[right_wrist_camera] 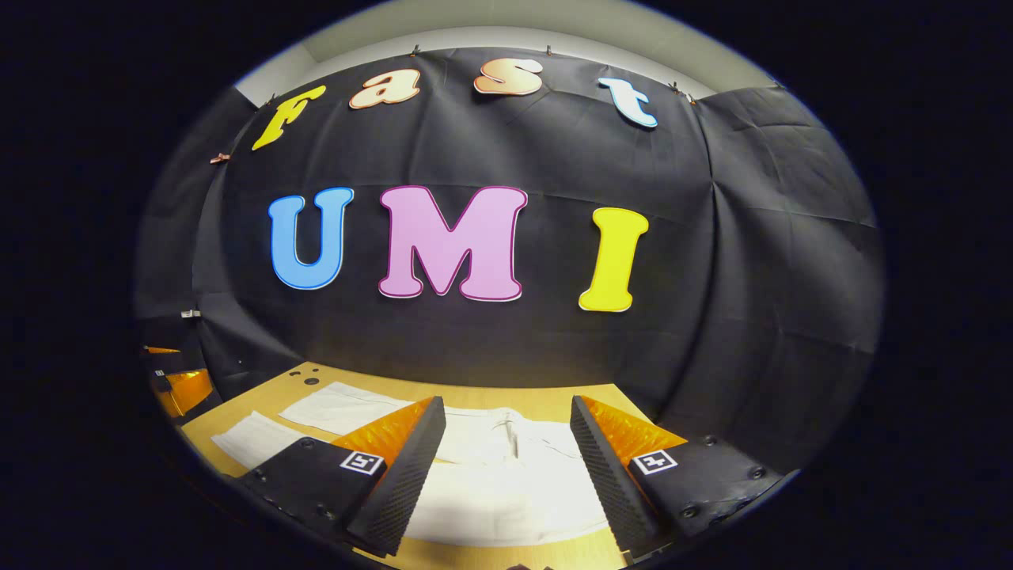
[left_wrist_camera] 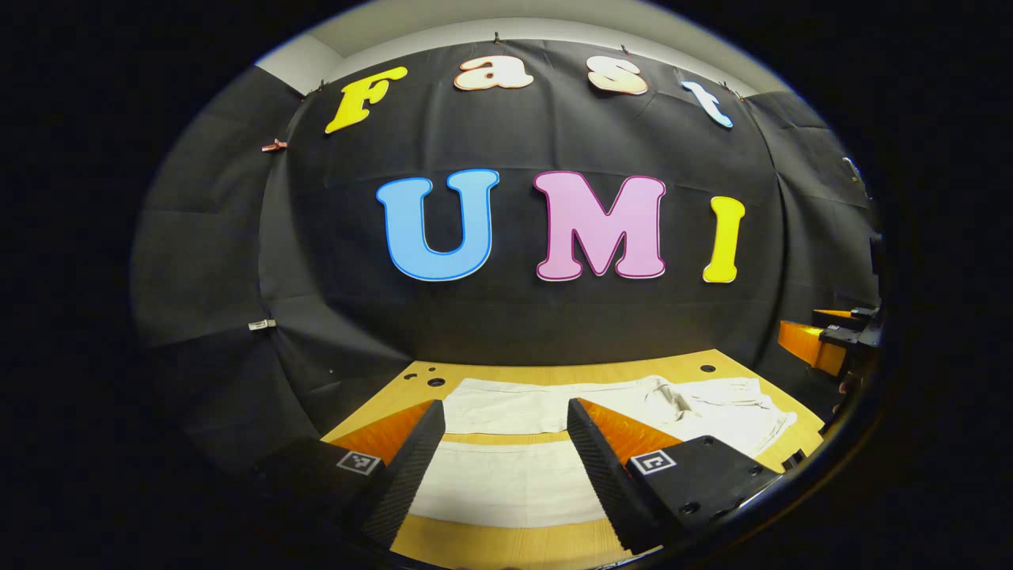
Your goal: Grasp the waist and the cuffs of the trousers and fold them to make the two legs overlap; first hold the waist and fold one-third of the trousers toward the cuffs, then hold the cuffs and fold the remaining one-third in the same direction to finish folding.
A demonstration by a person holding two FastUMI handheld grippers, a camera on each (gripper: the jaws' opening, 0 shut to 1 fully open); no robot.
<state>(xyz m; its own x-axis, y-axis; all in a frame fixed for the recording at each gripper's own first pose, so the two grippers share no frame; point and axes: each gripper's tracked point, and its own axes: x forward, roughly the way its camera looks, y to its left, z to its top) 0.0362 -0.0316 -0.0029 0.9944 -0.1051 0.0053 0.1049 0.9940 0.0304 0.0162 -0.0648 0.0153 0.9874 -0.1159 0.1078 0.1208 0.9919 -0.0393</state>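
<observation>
Both pairs of jaws stood wide apart and held nothing, hanging above the wooden table point(left_wrist_camera: 491, 550) with white cloth showing in each gap. Spread flat there lay the white trousers point(left_wrist_camera: 546, 408), their long axis running side to side across the table, the two legs parted by a bare strip of wood. The left gripper point(left_wrist_camera: 500, 467) looked down on the near leg point(left_wrist_camera: 506, 479), toward the cuff end. The right gripper point(right_wrist_camera: 506, 467) hung over the waist point(right_wrist_camera: 506, 483), where the cloth was rumpled. So, by my reckoning, the right was placed for the waist and the left for the cuffs. The cuff edges themselves were cut off at the left, and the waistband's near edge was hard to make out between the right fingers point(right_wrist_camera: 404, 467).
</observation>
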